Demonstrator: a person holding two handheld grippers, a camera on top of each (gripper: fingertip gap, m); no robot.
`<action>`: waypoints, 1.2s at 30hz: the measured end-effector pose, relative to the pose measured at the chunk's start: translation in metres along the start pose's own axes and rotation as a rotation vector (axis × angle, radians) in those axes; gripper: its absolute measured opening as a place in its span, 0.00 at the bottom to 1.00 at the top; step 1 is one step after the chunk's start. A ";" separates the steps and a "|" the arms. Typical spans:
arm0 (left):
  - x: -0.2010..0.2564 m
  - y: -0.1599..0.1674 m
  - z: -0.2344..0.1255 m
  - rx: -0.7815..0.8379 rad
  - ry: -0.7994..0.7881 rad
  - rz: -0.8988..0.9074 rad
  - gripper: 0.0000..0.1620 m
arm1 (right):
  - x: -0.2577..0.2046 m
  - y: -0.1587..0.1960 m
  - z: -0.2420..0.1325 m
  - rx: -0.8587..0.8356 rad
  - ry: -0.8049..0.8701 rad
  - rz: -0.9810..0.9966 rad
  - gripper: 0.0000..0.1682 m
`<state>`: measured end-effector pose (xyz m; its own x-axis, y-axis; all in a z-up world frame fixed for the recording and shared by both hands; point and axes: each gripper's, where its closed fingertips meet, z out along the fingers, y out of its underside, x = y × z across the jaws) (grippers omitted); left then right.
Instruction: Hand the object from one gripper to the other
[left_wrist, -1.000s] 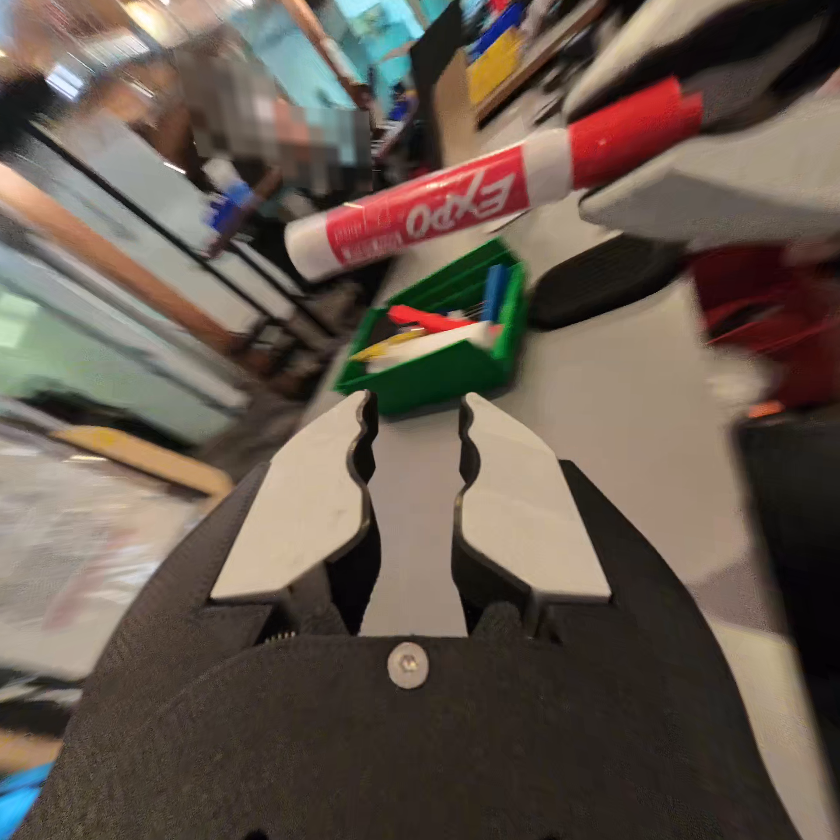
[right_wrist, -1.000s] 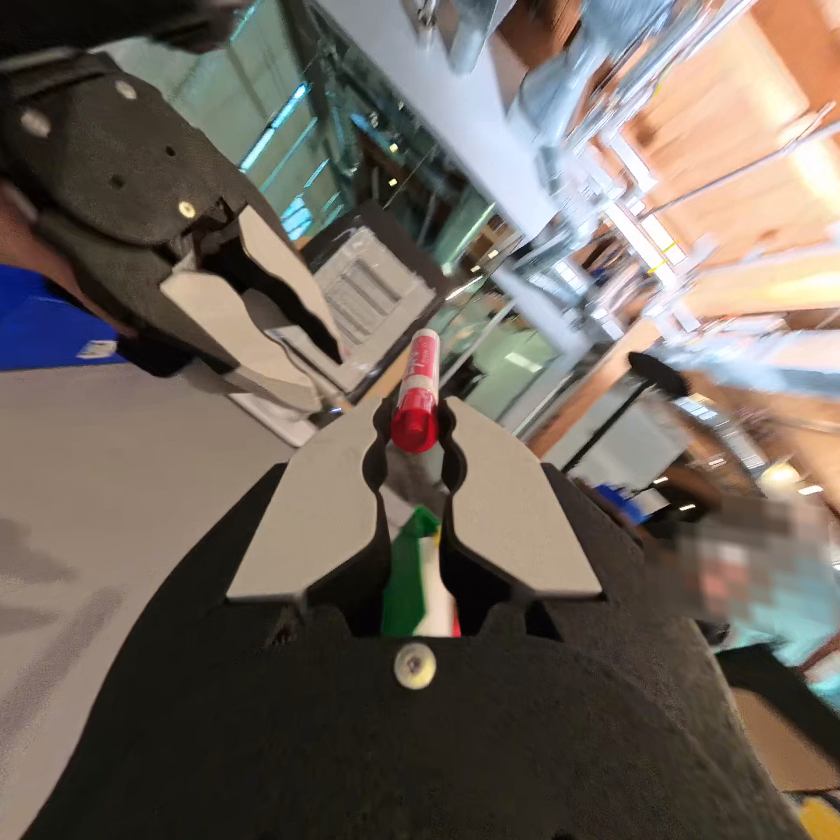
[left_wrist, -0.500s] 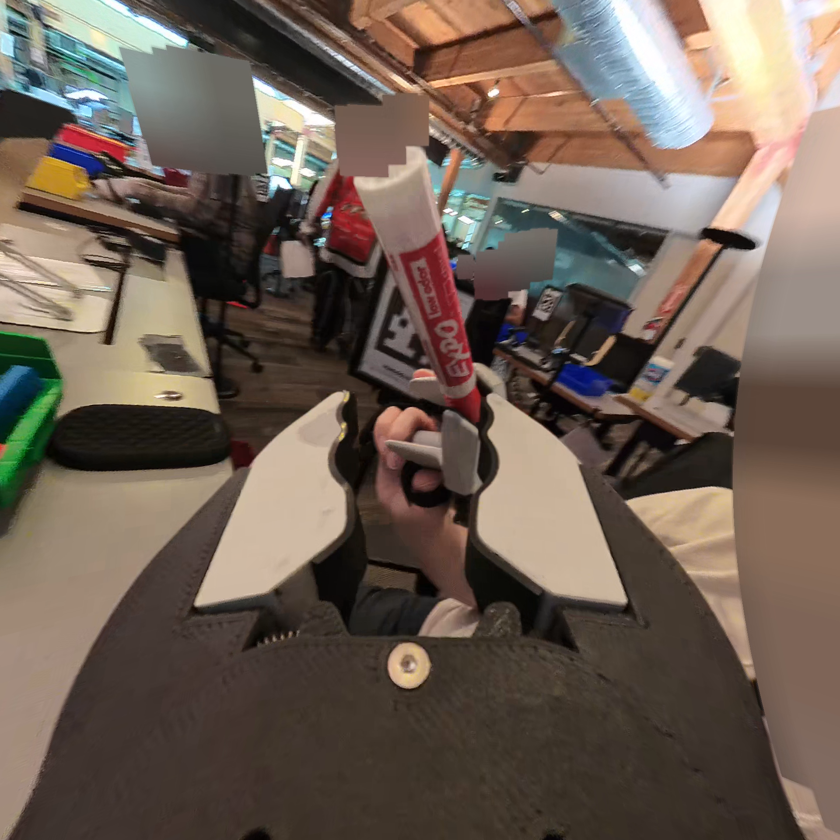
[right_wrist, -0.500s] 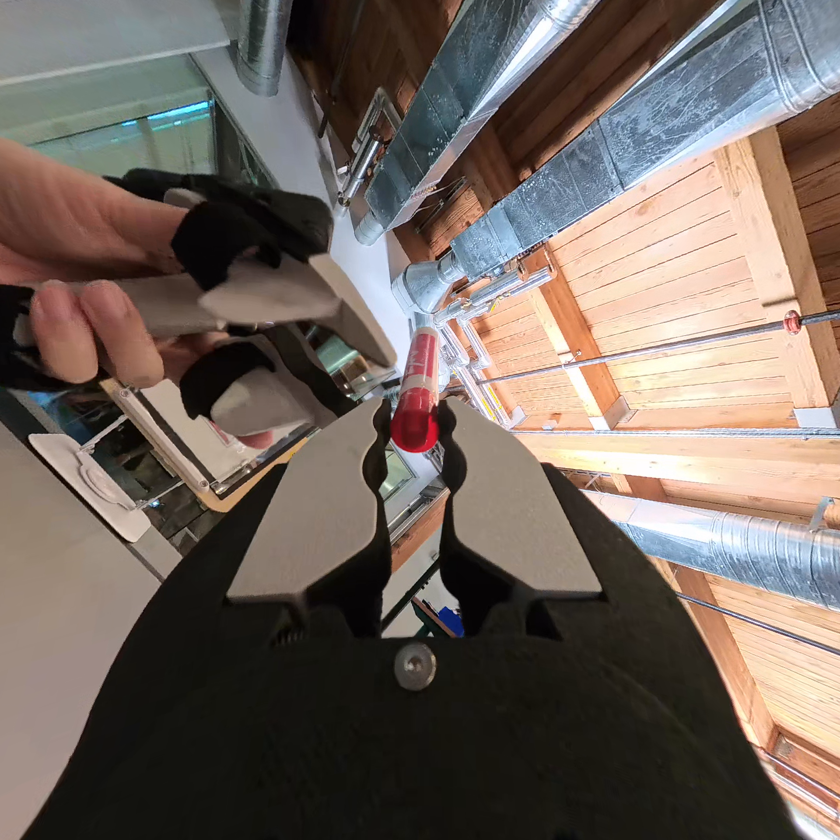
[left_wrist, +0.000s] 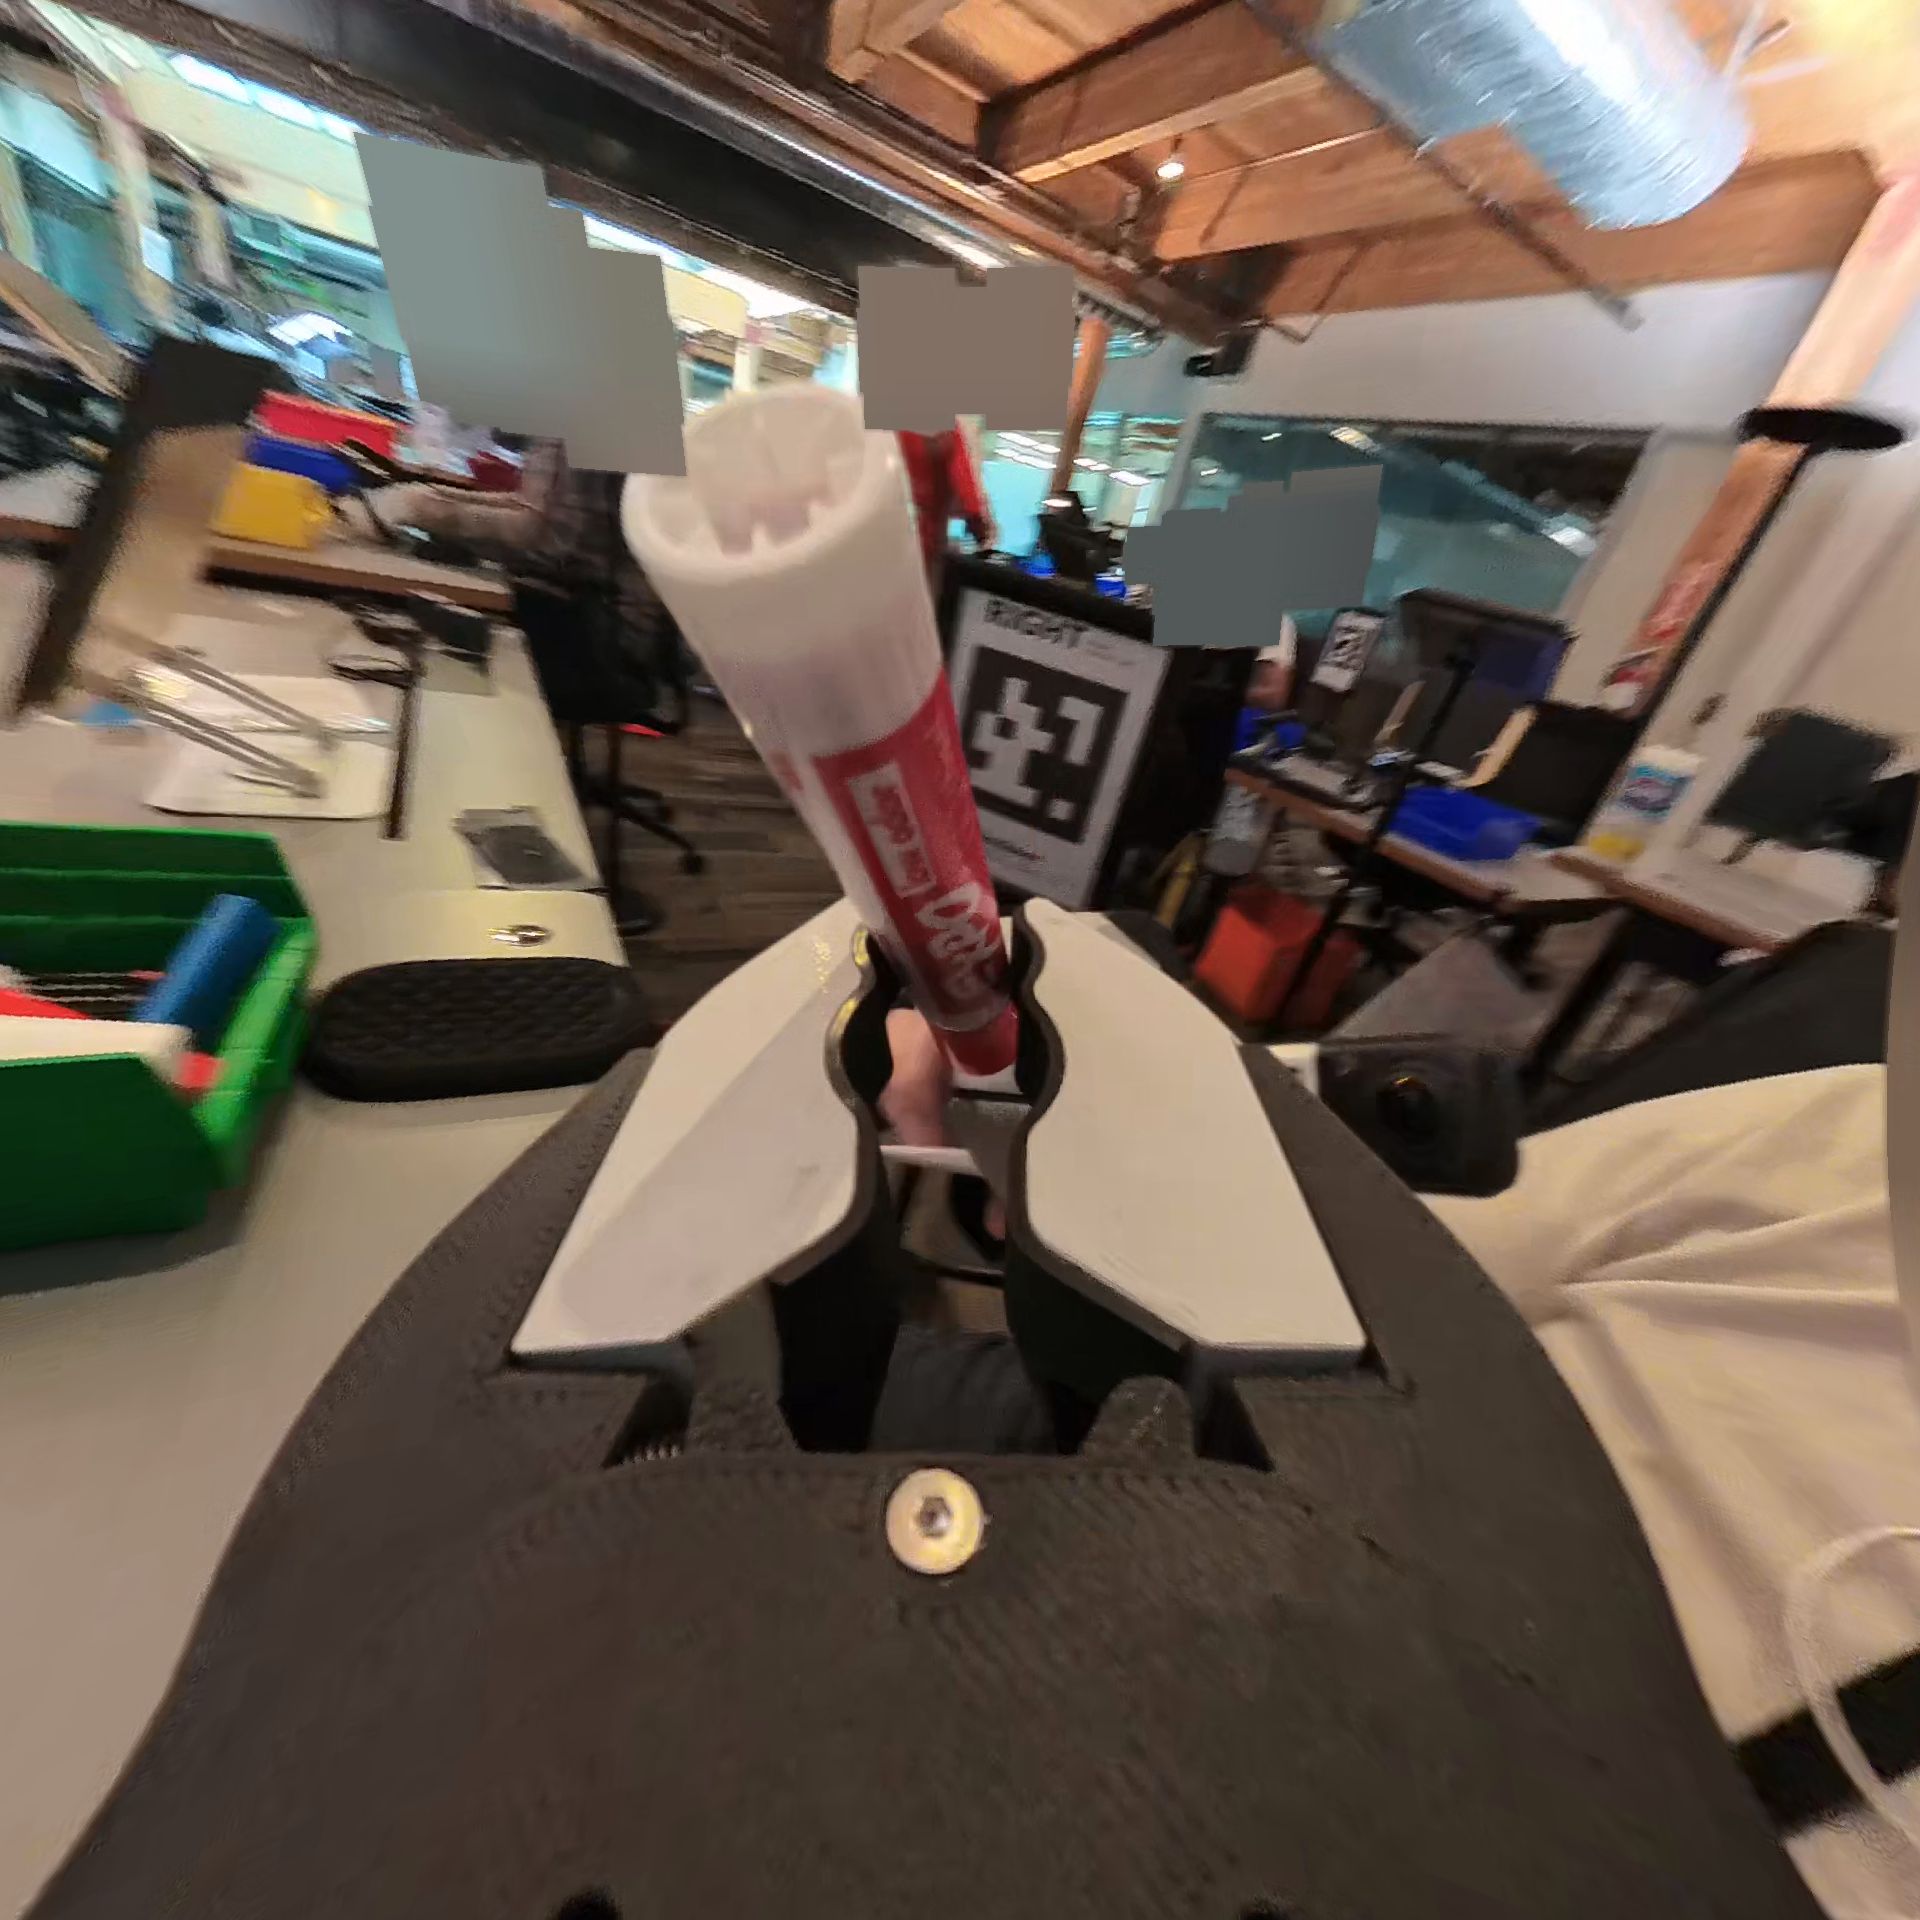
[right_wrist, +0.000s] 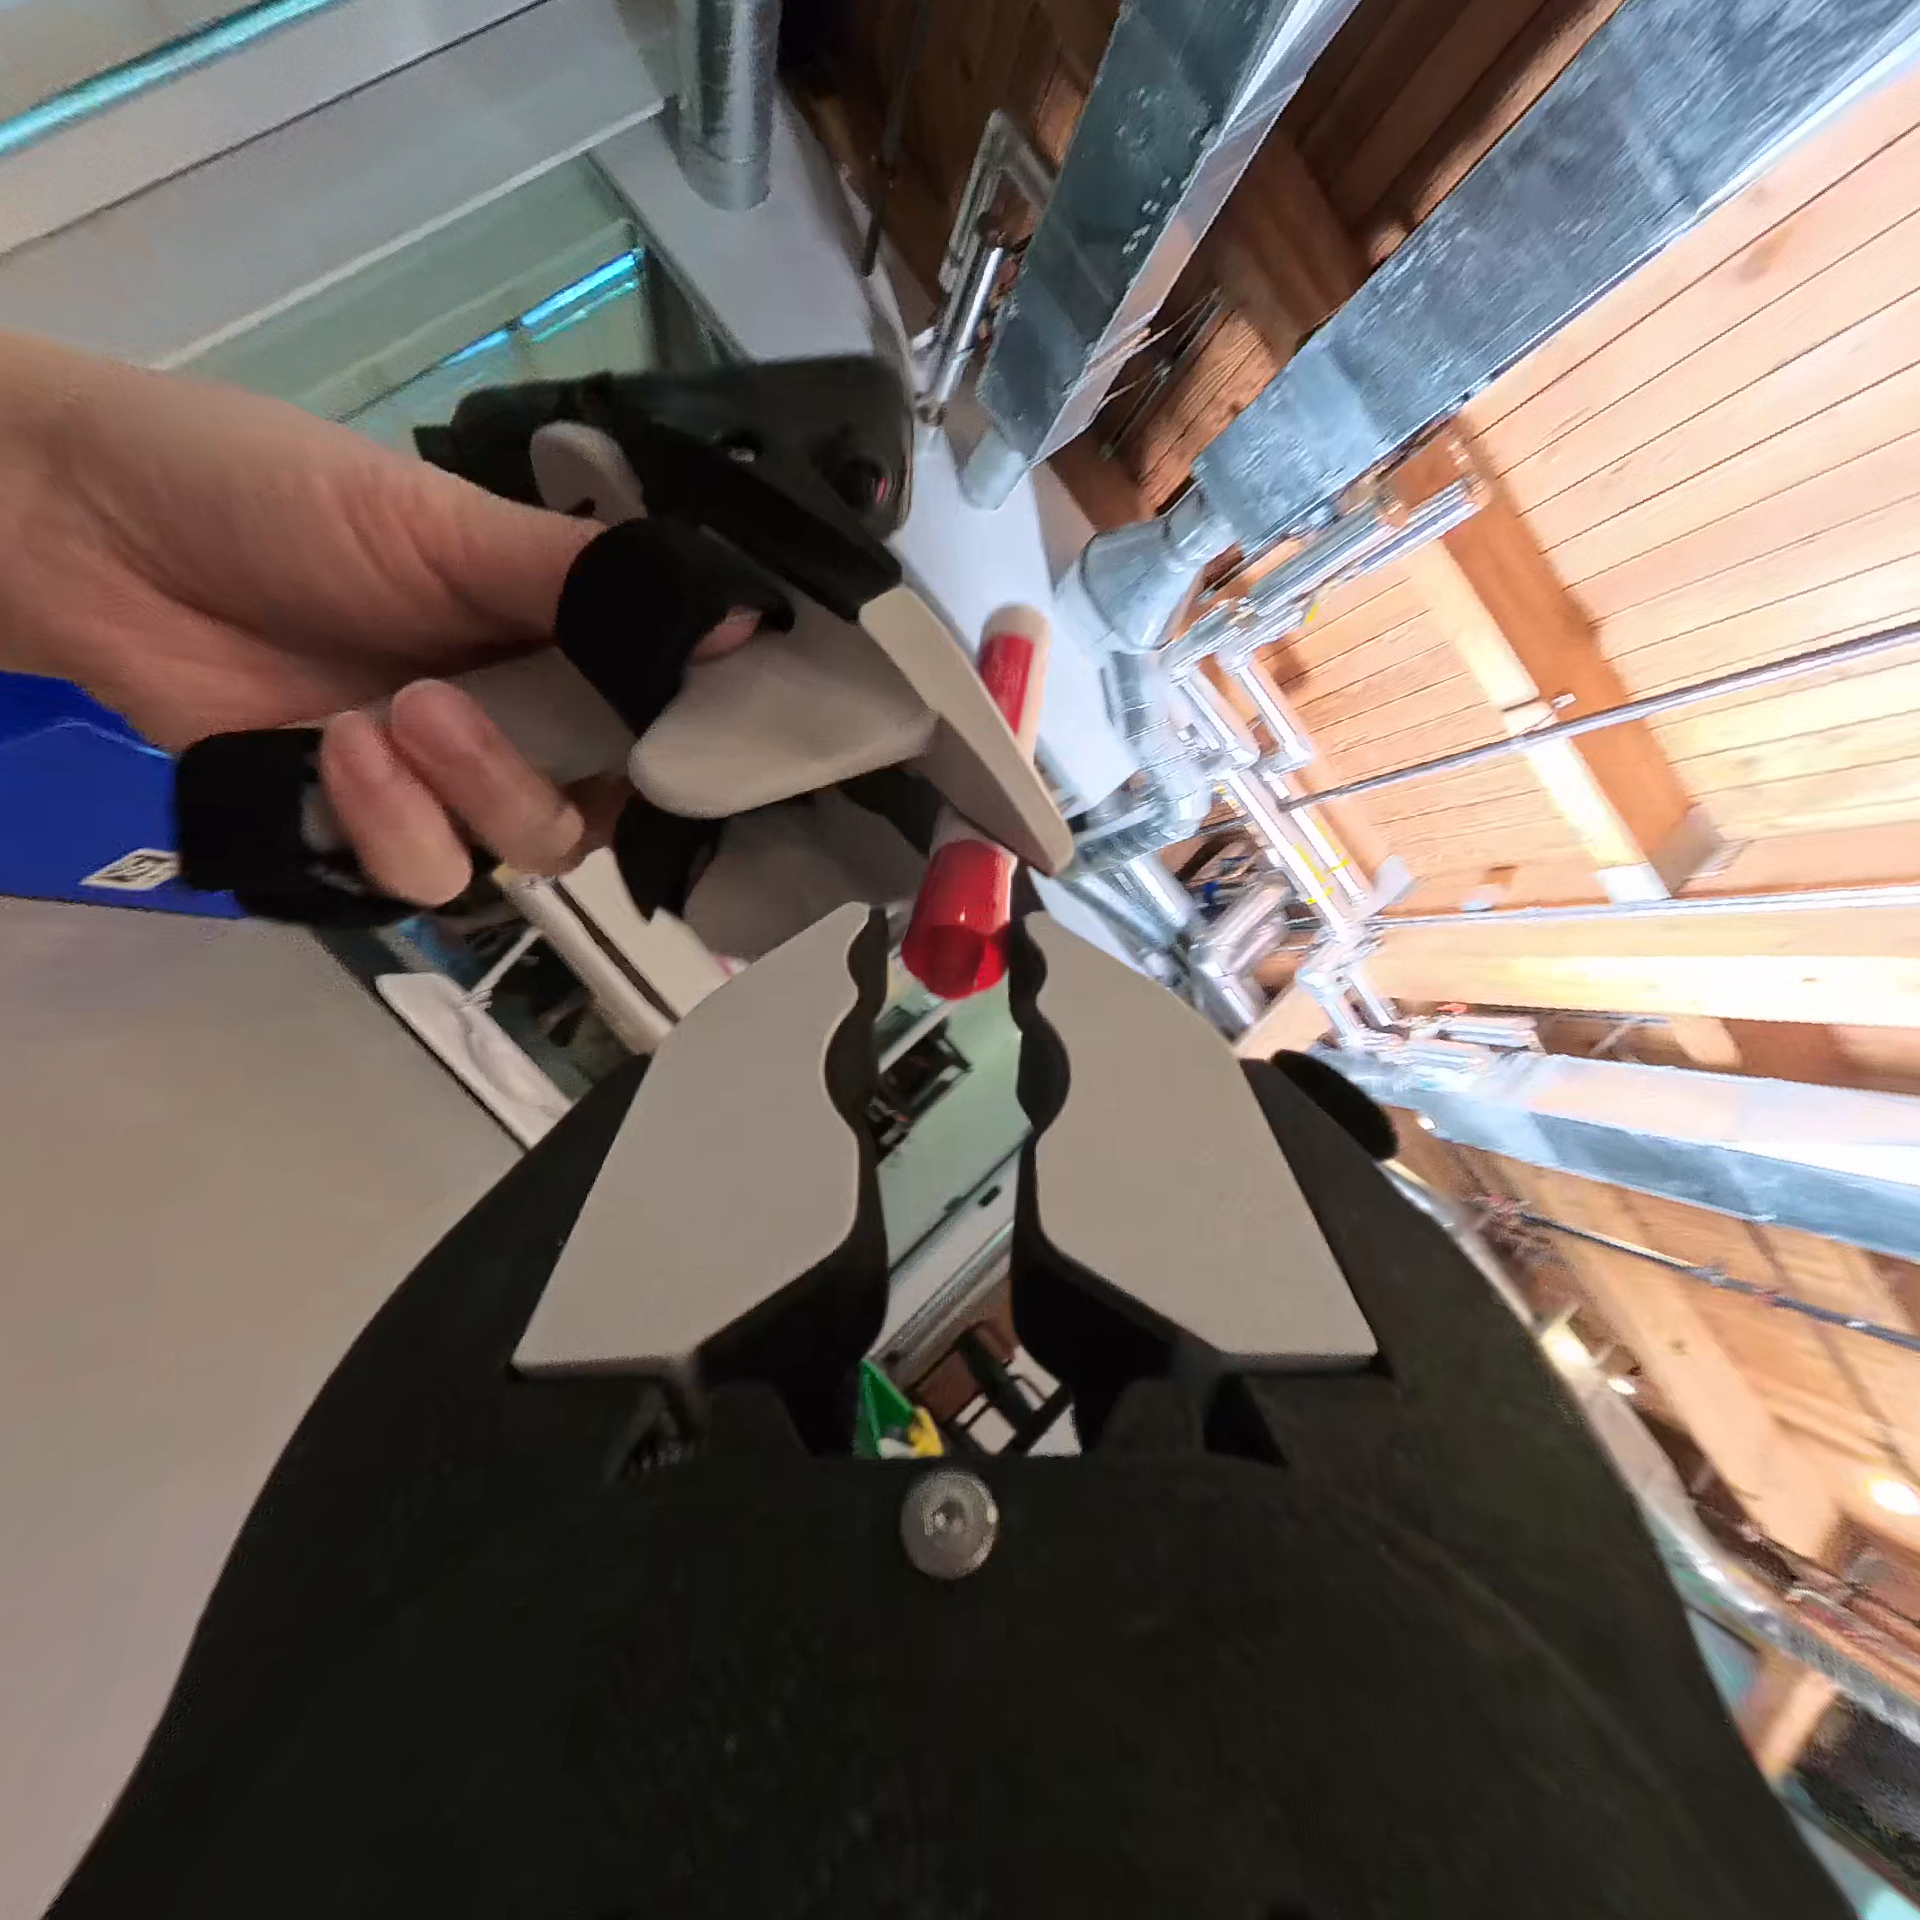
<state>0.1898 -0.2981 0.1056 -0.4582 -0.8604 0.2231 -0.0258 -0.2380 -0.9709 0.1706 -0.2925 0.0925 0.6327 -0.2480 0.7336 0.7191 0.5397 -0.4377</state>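
A red-and-white marker (left_wrist: 883, 790) stands tilted between my left gripper's (left_wrist: 943, 925) fingertips, white end up and red cap down; the left gripper is shut on its barrel. In the right wrist view the red cap (right_wrist: 956, 920) sits between my right gripper's (right_wrist: 948, 920) fingertips with a thin gap on each side, so the jaws stand slightly parted. There the left gripper's fingers (right_wrist: 935, 696) clamp the barrel just above the cap, held by a hand (right_wrist: 260, 582). The right gripper's black body (left_wrist: 1403, 1101) shows below and to the right in the left wrist view.
A green bin (left_wrist: 125, 1143) with several markers stands on the grey table (left_wrist: 208, 1455) at left, with a black wrist pad (left_wrist: 468, 1013) beside it. A person's white shirt (left_wrist: 1558, 1299) fills the right. Both grippers are raised above the table. The tips of both grippers are at nearly the same place.
The left gripper swung up to the marker and closed on its barrel. The right gripper's jaws have widened a little around the cap.
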 end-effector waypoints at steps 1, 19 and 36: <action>-0.009 -0.001 -0.004 -0.013 -0.064 0.066 0.12 | 0.000 0.006 -0.001 -0.014 -0.019 0.020 0.14; -0.090 0.050 -0.035 -0.702 -0.737 1.014 0.12 | -0.019 -0.015 0.007 -0.118 -0.339 -0.679 0.23; -0.083 0.031 -0.040 -0.692 -0.874 1.300 0.13 | -0.031 0.010 0.010 -0.335 -0.783 -0.757 0.13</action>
<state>0.1913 -0.2164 0.0531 0.0917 -0.3433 -0.9347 -0.5163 0.7863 -0.3395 0.1549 -0.2714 0.0708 -0.2653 0.2153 0.9398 0.9548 0.1944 0.2250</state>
